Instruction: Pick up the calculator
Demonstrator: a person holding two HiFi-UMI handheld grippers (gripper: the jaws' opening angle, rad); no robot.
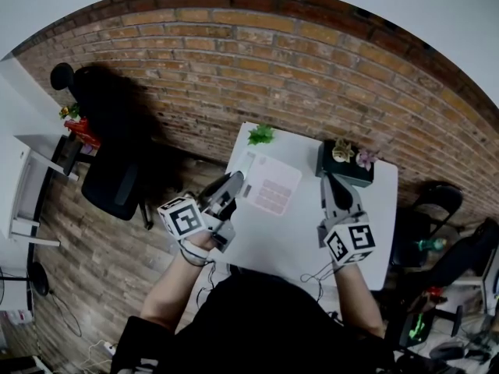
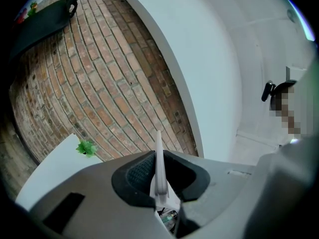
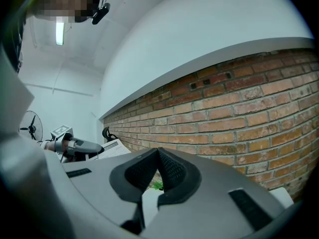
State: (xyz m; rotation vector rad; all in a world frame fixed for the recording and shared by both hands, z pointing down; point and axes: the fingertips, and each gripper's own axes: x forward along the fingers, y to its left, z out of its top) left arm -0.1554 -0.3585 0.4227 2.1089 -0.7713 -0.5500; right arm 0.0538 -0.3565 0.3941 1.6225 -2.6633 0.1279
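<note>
A person's dark-clothed torso (image 1: 288, 326) fills the foreground; the left tool (image 1: 237, 184) is clamped on the edge of the white, pink-keyed calculator (image 1: 273, 190), over the white table's (image 1: 312, 244) left side; the right tool (image 1: 330, 180) is closed and empty

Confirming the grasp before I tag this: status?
Left gripper shut on calculator, gripped at its edge. Right gripper shut, empty. Black planter by right gripper, clear of the calculator.

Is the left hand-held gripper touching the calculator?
Touching. The left gripper view shows the calculator edge-on, pinched between the pads of the left hand-held gripper.
</note>
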